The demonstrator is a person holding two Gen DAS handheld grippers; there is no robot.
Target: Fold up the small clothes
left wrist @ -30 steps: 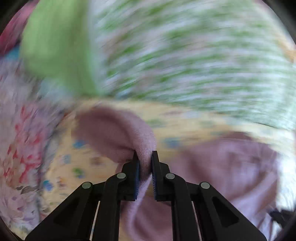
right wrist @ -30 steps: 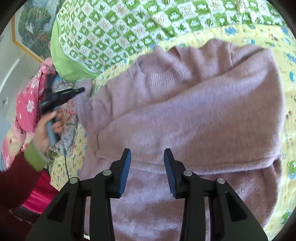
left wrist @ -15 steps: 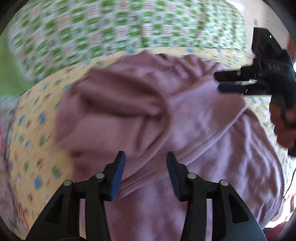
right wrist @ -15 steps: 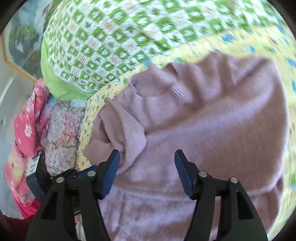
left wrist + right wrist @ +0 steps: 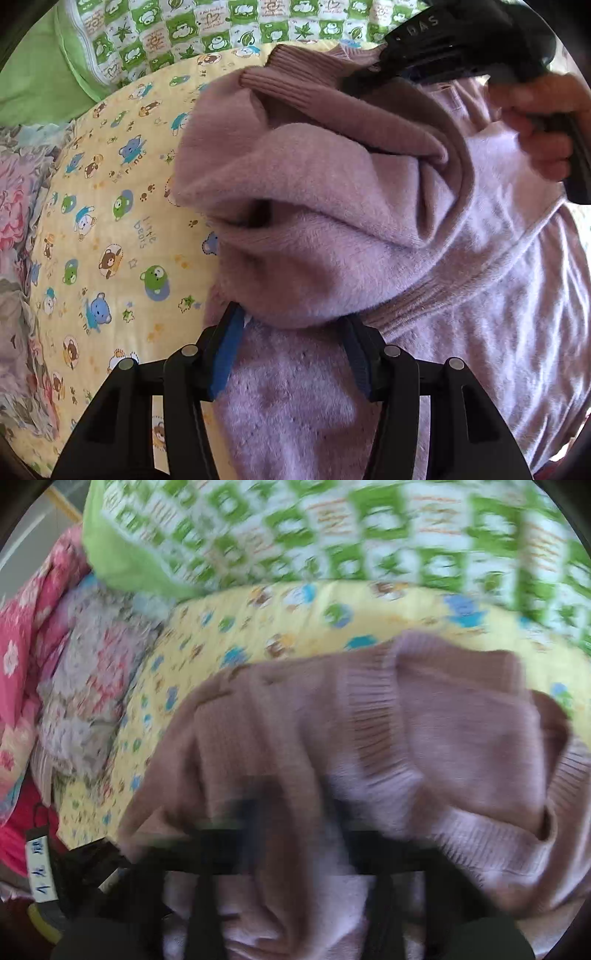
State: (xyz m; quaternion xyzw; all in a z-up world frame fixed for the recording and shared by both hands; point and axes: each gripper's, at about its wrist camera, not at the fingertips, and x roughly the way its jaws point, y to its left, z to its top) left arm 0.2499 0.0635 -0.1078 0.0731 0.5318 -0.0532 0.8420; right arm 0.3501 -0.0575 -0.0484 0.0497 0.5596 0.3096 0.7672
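Observation:
A mauve knit sweater lies bunched on the yellow bear-print sheet, a sleeve folded over its body. My left gripper is low over the sweater's left edge, jaws opening. A fold of knit bulges between the fingers, and the pads are not pressing on it. In the left wrist view my right gripper is at the top right, held by a hand, its tips shut on the sweater beside the ribbed collar. The right wrist view is blurred: sweater drapes over my right gripper.
A green checked quilt is heaped behind the sheet. Floral bedding and a pink flowered cloth lie to the left. The left gripper's labelled body shows in the right wrist view's lower left corner.
My left gripper let go of the sleeve, opened and sank toward the sweater. My right gripper swept across to the collar side and went from open to shut.

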